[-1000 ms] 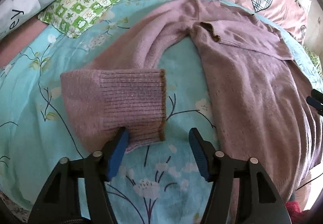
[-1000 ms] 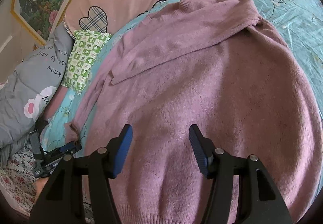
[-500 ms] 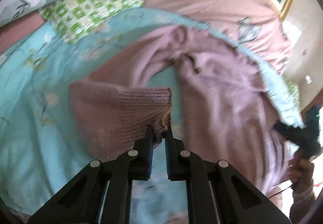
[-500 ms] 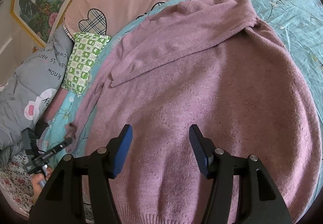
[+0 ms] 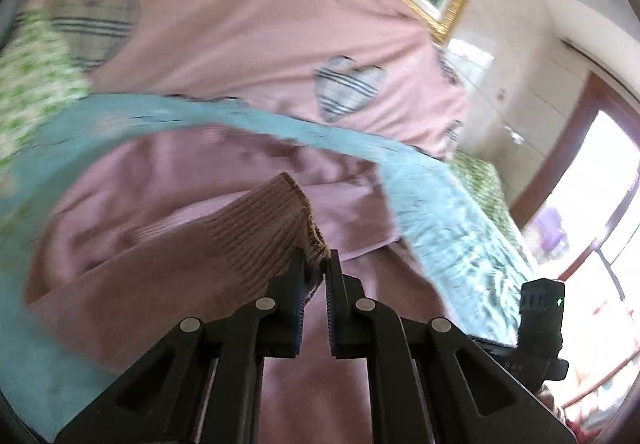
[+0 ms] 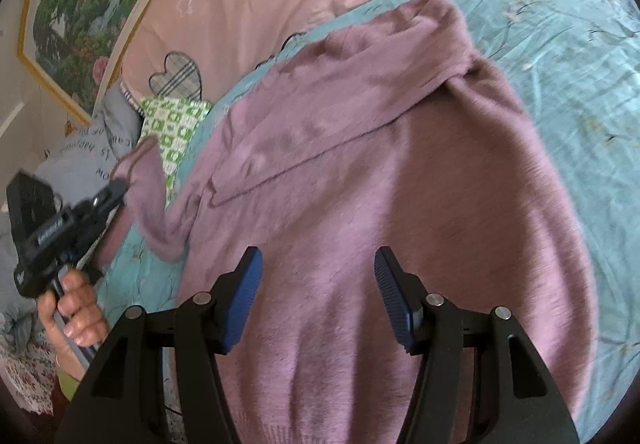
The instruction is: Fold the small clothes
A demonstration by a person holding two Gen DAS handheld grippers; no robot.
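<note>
A mauve knit sweater (image 6: 380, 172) lies spread on a turquoise floral bedsheet (image 6: 560, 56), its right sleeve folded across the chest. My left gripper (image 5: 319, 264) is shut on the ribbed cuff (image 5: 276, 224) of the left sleeve and holds it lifted above the sweater body (image 5: 340, 384). In the right wrist view the left gripper (image 6: 116, 190) shows at the left with the sleeve (image 6: 148, 200) hanging from it. My right gripper (image 6: 319, 300) is open and empty, hovering over the sweater's lower body.
A pink quilt with plaid hearts (image 6: 248, 4) lies behind the sweater. A green checked pillow (image 6: 172, 128) and a grey printed cushion (image 6: 84, 156) sit at the left. A framed painting (image 6: 80, 4) hangs on the wall. A bright window (image 5: 592, 204) is at the right.
My left gripper closed on the sleeve cuff, then lifted it and swung it right, over the sweater body. My right gripper stayed open over the sweater's lower part.
</note>
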